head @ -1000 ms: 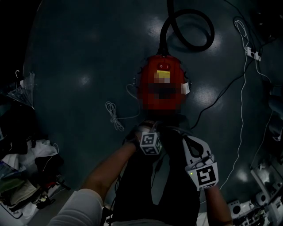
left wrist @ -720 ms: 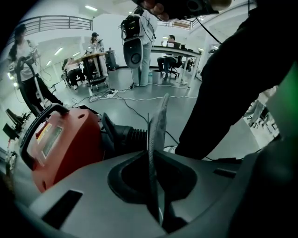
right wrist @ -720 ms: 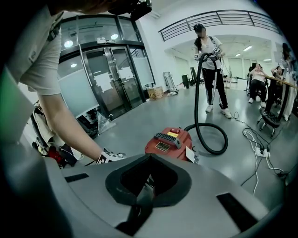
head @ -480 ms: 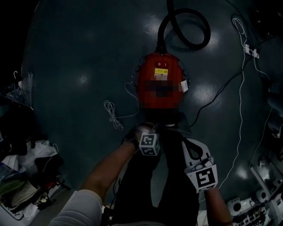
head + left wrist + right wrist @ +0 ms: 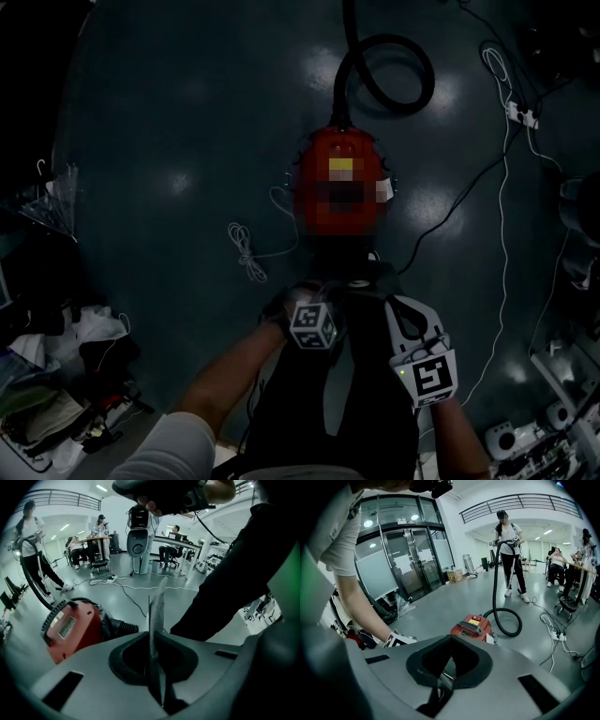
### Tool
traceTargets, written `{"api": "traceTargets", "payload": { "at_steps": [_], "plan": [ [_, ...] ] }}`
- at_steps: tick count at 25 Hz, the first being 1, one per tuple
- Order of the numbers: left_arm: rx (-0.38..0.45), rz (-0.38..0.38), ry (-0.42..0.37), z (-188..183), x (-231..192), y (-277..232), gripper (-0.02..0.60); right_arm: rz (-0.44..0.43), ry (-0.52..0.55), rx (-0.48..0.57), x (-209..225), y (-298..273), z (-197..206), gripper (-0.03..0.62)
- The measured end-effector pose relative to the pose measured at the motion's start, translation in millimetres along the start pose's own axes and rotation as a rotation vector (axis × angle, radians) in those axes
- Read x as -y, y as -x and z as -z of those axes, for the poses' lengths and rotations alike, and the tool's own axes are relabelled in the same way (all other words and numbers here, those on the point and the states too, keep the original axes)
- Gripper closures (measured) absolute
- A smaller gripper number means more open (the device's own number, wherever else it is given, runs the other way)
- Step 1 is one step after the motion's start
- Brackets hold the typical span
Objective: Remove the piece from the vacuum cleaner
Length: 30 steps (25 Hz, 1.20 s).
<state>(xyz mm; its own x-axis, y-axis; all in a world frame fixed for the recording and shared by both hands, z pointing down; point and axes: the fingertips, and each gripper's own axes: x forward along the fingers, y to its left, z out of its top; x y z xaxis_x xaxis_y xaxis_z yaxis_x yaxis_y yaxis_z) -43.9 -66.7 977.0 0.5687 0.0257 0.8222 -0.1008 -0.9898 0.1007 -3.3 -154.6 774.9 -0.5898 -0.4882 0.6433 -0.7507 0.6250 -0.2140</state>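
1. Jaws of the left gripper, in the left gripper view, are pressed together into one thin upright blade with nothing between them. Left of centre lies the red vacuum cleaner. Its long axis slants from lower left toward the centre, and a black ribbed cuff sits at the end nearest the jaws. A dark trouser leg fills the right side.
2. Right gripper view: the right gripper also has its jaws closed, a narrow dark wedge low in the frame, holding nothing. The vacuum cleaner sits near the centre, apart from the jaws. Its black hose loops to the right and rises to a standing person at the back. The left gripper's marker cube shows at left centre.
3. Head view: the vacuum cleaner is at upper centre, its long axis running up and down the frame, with the hose end toward the top. Both grippers hover below it without touching it, the left gripper at lower centre and the right gripper to its right. A white cord bundle lies left of the vacuum.
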Motion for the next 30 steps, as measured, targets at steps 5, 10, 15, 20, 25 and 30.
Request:
{"api": "traceTargets", "payload": {
  "at_steps": [5,10,15,20,25,30],
  "plan": [
    [0.061,-0.02,0.001,-58,12,90,0.555,0.041,0.013,0.053,-19,52,-55,0.58],
    [0.12,-0.033,-0.003,-118,36,190,0.555,0.085,0.021,0.122,-45,122,-111,0.58],
    [0.134,-0.045,0.018,-160,65,279,0.555,0.111,0.027,0.171,-82,187,-165,0.58],
    [0.167,-0.058,0.089,-187,94,339,0.555,0.16,0.039,0.192,-109,234,-194,0.58],
    [0.208,-0.068,0.121,-211,126,382,0.555,0.144,0.056,0.209,-133,266,-195,0.58],
    [0.214,-0.066,0.098,-224,149,408,0.555,0.128,0.098,0.223,-145,289,-212,0.58]
  ]
}}
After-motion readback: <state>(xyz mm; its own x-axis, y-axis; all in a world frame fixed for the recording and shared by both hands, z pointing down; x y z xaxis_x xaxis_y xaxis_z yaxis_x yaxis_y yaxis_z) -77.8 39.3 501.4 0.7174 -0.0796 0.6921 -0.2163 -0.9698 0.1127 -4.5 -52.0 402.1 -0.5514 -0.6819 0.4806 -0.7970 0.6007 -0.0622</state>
